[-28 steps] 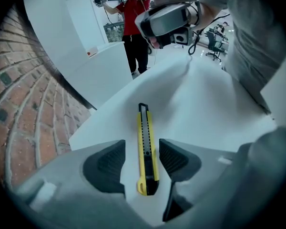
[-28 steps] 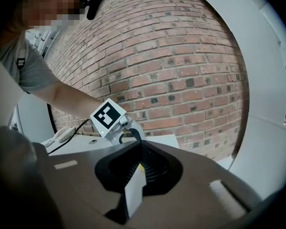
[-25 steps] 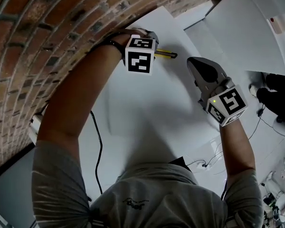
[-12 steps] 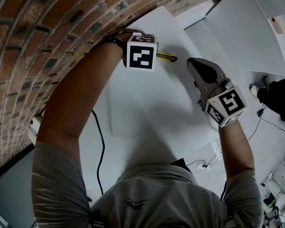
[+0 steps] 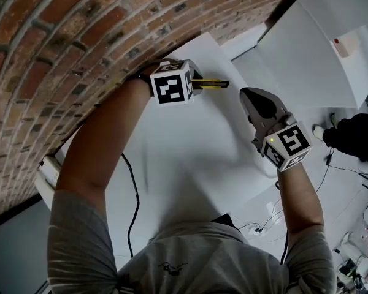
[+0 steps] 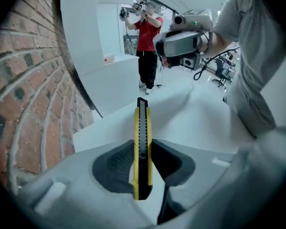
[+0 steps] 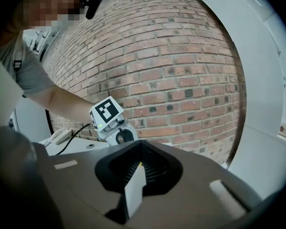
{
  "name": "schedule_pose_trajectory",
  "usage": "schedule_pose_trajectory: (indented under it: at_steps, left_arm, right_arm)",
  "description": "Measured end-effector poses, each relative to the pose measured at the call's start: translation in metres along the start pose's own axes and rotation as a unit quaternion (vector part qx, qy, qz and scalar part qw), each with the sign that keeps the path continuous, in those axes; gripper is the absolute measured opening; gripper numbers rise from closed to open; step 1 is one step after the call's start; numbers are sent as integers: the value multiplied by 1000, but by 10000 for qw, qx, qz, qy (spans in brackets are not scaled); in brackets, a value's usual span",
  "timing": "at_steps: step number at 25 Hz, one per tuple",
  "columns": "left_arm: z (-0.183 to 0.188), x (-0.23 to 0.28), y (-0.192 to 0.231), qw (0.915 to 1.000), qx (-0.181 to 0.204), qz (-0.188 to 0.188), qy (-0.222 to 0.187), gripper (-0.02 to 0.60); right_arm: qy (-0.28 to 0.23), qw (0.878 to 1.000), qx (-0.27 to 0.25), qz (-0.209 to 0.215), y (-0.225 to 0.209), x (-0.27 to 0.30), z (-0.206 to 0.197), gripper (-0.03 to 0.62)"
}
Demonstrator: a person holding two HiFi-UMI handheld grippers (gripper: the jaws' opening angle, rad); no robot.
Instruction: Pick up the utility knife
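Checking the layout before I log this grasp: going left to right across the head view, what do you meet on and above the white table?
Black cable → left gripper, its jaws just closed → utility knife, clamped between them and sticking out to the right → right gripper.

Utility knife: glossy yellow plastic, black ribbed slider. Table: smooth matt white. Wall: rough brick. Left claw pads: matt black, ribbed.
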State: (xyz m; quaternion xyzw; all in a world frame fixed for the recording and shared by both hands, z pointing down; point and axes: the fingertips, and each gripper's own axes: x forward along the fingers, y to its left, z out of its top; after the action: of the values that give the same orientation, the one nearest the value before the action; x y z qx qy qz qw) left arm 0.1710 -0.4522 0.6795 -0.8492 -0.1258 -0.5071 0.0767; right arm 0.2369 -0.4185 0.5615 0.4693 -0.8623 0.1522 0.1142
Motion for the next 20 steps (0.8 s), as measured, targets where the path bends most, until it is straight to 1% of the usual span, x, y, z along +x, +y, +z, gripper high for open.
schedule_pose_trajectory:
  at_steps: [3,5,8,11,13,15,20]
  left_arm:
    - [14,-28,4,9988,-243,249,-348,118]
    - [27,-52,7,9960,-395,439,-675,118]
    - [44,-89,9,9885,-666,690,-1166,118]
    - [55,-124,6,9800,-870,895,-1549,118]
    - [62,-149,4,9723,-991,1046,-1839,118]
    - [69,-175,0,9625,-1125,1179,-2170,118]
    - [85,-243,-8,9333,-1343,1468,-2991,118]
  right_arm:
    - [-84,9999,-118,-11,6,-6,20,9]
    - [-143,9998,-149,-8,11,-9,35,9]
    - [-225,9996,-184,-28,15,-13,58,9]
    - [-333,9992,-230,-51,20,-17,83,9]
    - [-393,9989,-240,-44,25,-20,100,9]
    - [-418,9987,-291,-35,31,-24,116,9]
    - [-593,9980,-235,-27,43,-33,163,9]
